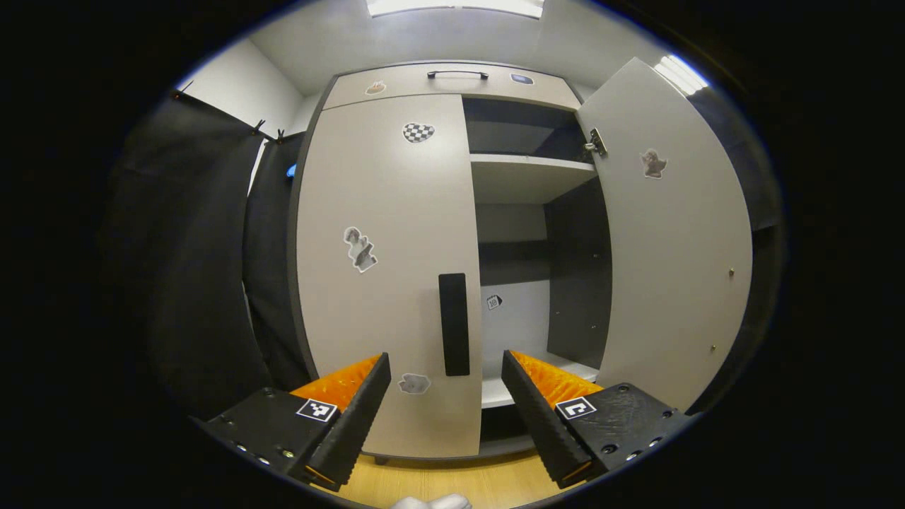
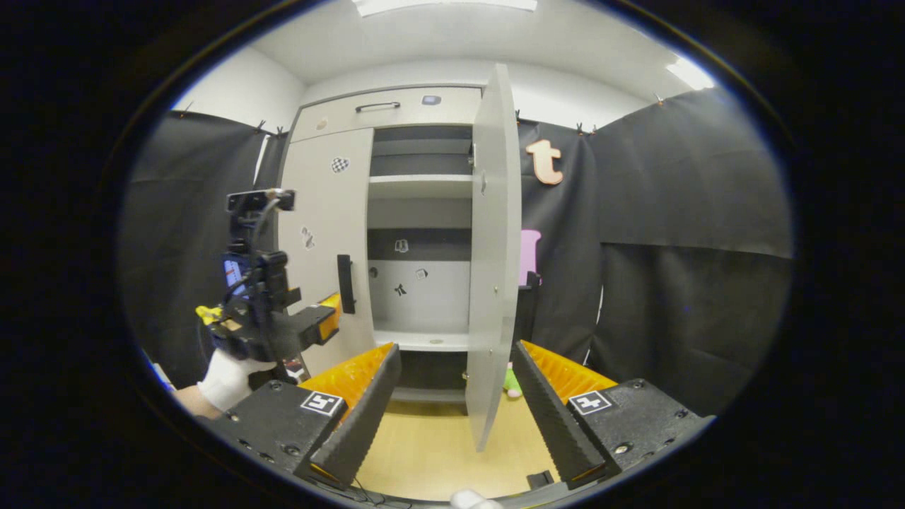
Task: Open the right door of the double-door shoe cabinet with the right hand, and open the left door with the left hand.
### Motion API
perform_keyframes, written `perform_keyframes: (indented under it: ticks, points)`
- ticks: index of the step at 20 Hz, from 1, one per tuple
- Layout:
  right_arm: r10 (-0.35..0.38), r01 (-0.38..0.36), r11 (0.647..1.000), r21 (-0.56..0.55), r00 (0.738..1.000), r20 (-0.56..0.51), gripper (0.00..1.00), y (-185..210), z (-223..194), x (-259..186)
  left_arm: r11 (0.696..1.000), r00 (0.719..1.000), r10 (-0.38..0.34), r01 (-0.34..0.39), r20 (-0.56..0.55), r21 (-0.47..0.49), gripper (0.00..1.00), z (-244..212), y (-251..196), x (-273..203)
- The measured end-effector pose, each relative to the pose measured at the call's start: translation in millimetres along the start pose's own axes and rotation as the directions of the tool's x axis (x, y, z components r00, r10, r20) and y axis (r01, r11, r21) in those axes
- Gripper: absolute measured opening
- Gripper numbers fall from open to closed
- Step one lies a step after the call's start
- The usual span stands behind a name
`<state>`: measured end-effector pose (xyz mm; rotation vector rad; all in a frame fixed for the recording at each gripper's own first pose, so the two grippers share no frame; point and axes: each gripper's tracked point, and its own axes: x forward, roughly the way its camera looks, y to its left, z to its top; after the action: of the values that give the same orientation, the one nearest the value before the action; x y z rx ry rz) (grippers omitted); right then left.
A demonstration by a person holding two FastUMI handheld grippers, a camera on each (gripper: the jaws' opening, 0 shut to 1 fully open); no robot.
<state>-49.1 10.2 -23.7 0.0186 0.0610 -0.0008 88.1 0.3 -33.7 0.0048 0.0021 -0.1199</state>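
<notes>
The right door (image 1: 672,240) of the cabinet (image 1: 452,81) stands swung wide, its edge toward the right gripper view, so that half of the task looks done. The left door (image 1: 385,268) is shut, flush with the frame, and its black handle (image 1: 453,324) runs upright along its inner edge, just beside the open bay with its shelf (image 1: 523,173).

The left gripper (image 1: 445,403) faces that door with its fingers spread wide and nothing between them; the handle sits above the gap, close ahead. In the right gripper view it shows held in a gloved hand (image 2: 226,382), its tip near the handle but apart from it, as far as I can tell. The right gripper (image 2: 456,403) hangs back from the cabinet, also wide open and empty, with the right door's edge seen between its fingers (not gripped).

The door is likely a stiff, light panel on hinges at its outer side, so it should swing with a modest pull. The handle is the place to grip: a rigid bar, narrow enough for the ribbed pads (image 1: 541,406) to close across. A pull that follows the door's arc should keep the fingers from slipping off.
</notes>
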Motion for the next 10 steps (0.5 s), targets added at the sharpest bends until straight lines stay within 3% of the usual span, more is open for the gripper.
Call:
perform_keyframes:
  ticks: [8, 9, 10]
  points:
    - [-0.071, 0.071, 0.997, -0.032, 0.997, -0.014, 1.00, -15, 3, 11, 1.000, 1.000, -0.005, 0.005, -0.025, -0.007, 0.96, -7, -7, 31]
    - [-0.075, 0.074, 0.997, -0.033, 0.997, -0.017, 1.00, -15, 3, 13, 1.000, 1.000, -0.002, 0.002, -0.031, -0.020, 0.89, -8, -8, 33]
    - [-0.075, 0.074, 0.997, -0.034, 0.997, -0.021, 1.00, -14, 3, 15, 1.000, 0.999, 0.007, -0.008, -0.035, -0.028, 0.96, -8, -6, 35]
